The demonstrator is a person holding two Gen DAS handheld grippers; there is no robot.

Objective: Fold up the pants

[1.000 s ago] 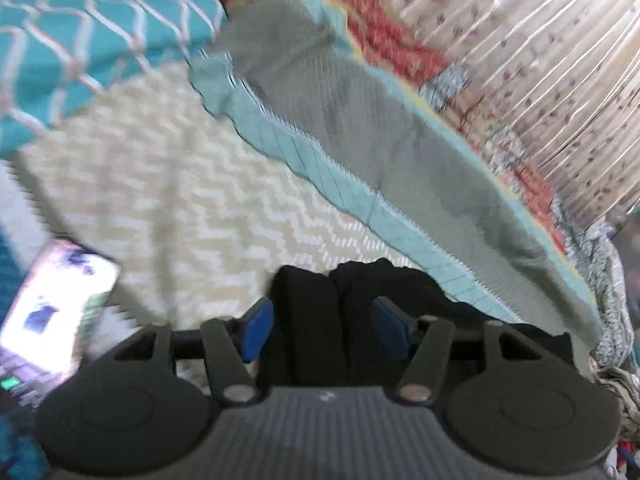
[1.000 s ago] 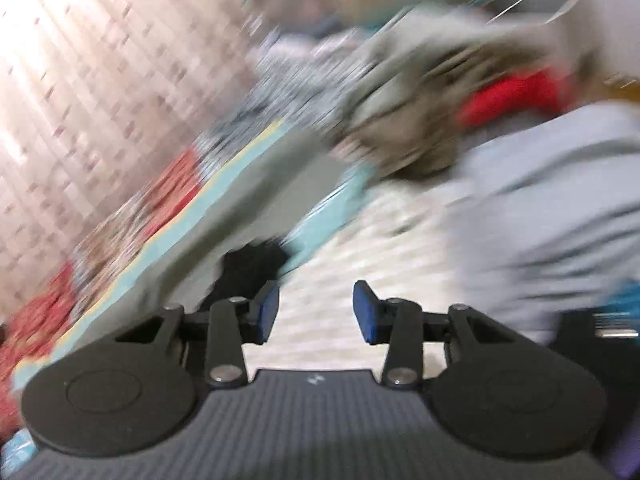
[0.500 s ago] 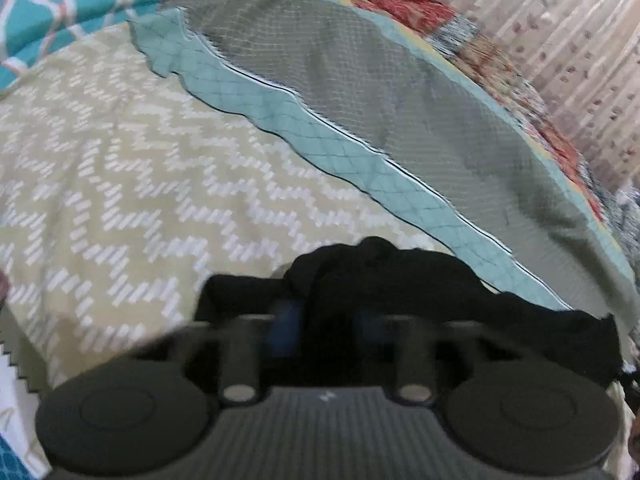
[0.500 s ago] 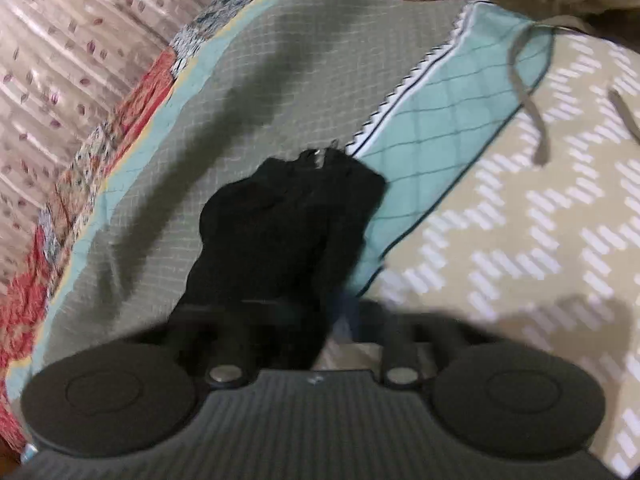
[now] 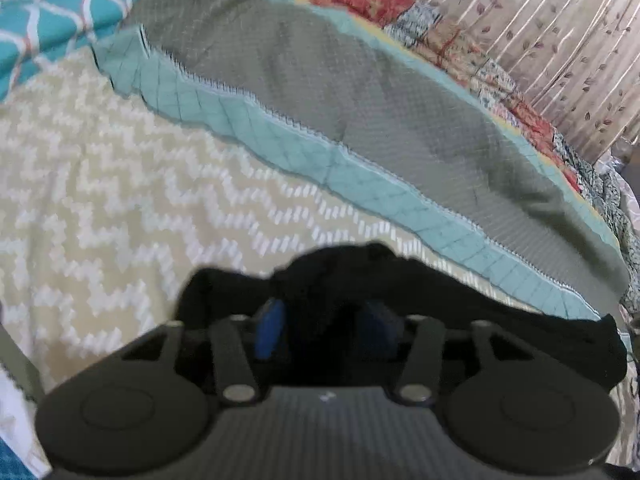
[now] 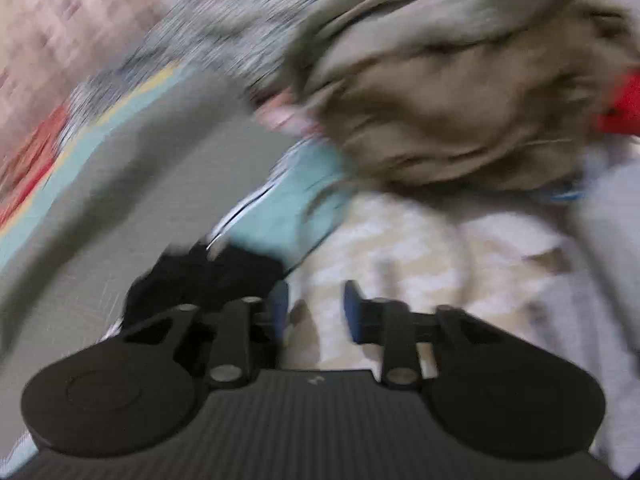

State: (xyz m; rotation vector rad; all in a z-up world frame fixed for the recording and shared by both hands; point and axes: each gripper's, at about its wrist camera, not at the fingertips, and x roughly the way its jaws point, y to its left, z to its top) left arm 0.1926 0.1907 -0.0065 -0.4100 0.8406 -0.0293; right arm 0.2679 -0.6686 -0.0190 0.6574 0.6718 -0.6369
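Pants (image 5: 400,292), a black bundle on the bed (image 5: 100,208), run crosswise under my left gripper (image 5: 326,330), cloth between its opening jaws. My right gripper (image 6: 314,308), jaws also opening on nothing, has the pants (image 6: 200,276) just off its left side.

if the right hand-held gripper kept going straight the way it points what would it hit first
Most likely the chevron bedspread: the right hand-held gripper, its jaws opening with nothing between them, points down at bare cover. The black pants lie just left of that line. Blur makes depth uncertain.
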